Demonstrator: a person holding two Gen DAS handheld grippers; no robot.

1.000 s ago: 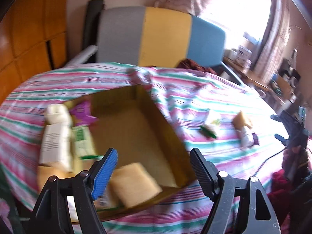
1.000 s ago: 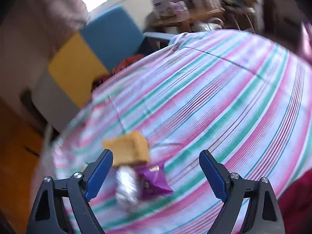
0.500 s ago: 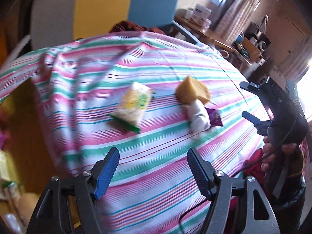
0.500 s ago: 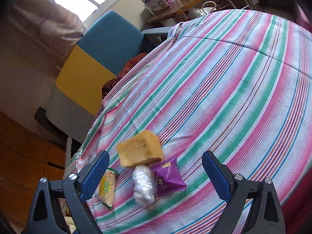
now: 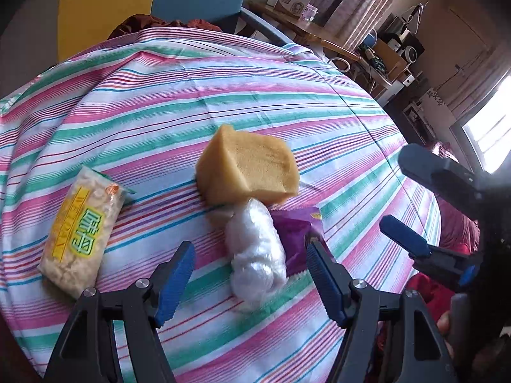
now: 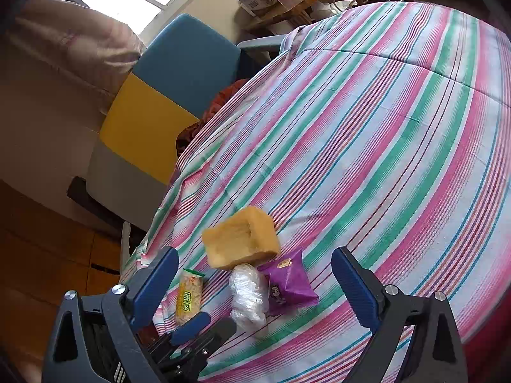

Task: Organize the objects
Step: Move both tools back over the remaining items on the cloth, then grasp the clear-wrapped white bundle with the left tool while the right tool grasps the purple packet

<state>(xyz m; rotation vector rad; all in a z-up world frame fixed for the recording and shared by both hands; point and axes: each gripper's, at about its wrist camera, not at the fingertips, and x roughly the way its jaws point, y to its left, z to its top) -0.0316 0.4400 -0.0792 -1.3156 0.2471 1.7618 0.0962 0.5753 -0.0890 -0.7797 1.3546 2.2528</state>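
left gripper (image 5: 249,274): jaws stand wide with nothing between the pads; it has swung away from the cardboard box it faced a moment ago and now hangs over the loose cluster near the table's near edge.
right gripper (image 6: 252,287): jaws spread wide and empty, held near the same spot as before, aimed at the same cluster from the right side.
clear wrapped bundle (image 5: 255,249): lies just ahead of the left gripper's tips, touching the sponge block behind it.
purple packet (image 5: 298,233): just right of the bundle, partly under it.
yellow snack bag (image 5: 81,229): apart to the left, nearer the cloth's left edge.
sponge block (image 5: 249,167): farthest of the group, on the striped tablecloth (image 5: 223,95).
meaning: the box is out of view; four items remain unsorted, and the bundle looks like the left gripper's next pick.
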